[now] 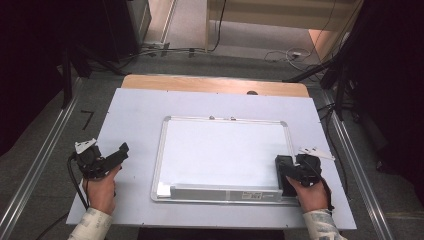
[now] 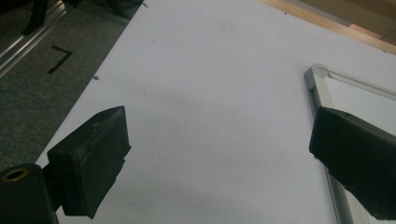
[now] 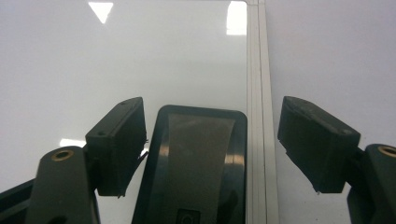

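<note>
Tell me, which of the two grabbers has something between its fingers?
The right gripper: a black eraser on the whiteboard lies between its open fingers. The left gripper is open over bare table.

A pale sheet (image 1: 135, 115) covers most of the counter (image 1: 200, 84), whose wooden far edge shows bare. Grey carpet floor (image 1: 45, 130) surrounds it, with a metal rail (image 1: 40, 165) along each side and a black tape corner mark (image 1: 88, 119) on the left. Cables (image 1: 280, 54) lie on the floor beyond, near dark stand legs (image 1: 320, 70).
</note>
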### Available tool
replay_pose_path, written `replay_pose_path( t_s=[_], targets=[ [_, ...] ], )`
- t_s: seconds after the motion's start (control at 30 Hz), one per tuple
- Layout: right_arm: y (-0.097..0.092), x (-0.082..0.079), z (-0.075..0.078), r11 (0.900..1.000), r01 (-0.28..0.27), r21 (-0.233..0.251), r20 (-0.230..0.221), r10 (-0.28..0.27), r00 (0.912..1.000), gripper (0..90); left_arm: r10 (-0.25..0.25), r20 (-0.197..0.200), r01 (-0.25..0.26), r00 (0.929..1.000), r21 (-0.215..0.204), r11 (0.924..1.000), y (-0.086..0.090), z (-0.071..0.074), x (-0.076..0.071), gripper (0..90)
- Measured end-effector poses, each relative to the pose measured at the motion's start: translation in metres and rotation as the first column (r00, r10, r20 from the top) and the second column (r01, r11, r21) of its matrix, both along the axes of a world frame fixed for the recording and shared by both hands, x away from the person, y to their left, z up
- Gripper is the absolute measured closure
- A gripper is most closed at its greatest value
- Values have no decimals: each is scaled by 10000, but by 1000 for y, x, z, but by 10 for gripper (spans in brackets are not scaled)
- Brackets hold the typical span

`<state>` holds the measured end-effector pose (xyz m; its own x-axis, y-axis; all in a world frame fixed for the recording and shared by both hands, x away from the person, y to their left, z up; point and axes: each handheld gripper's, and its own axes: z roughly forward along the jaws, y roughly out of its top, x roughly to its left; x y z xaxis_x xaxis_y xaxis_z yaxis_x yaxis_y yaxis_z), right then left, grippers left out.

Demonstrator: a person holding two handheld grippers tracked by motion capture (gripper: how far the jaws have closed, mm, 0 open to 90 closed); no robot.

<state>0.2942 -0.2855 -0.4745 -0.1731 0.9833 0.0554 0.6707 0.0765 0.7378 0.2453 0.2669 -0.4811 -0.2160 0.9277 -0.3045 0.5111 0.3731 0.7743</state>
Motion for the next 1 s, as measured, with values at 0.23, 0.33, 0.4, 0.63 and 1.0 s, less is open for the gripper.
replay_pose_path(
  t_s=[0.23,0.33,0.4,0.63,1.0],
  targets=[
    [5,-2,6,9996,-256,-129,220,259,9994,217,-9,-20,9,10000,30,10000,0,0,1,53],
    [6,-1,8,9991,-421,-68,222,422,9989,211,-6,-25,7,10000,53,10000,-1,-1,1,54],
    [8,0,9,9986,-515,-117,261,518,9983,208,-27,-6,27,10000,45,10000,-1,-1,1,53],
    [10,3,14,9975,-696,-98,346,699,9970,200,-39,-28,40,10000,75,10000,-1,-1,2,54],
    [9,5,26,9965,-833,30,540,831,9951,186,-50,-52,50,10000,89,9999,-2,-1,2,54]
  ],
)
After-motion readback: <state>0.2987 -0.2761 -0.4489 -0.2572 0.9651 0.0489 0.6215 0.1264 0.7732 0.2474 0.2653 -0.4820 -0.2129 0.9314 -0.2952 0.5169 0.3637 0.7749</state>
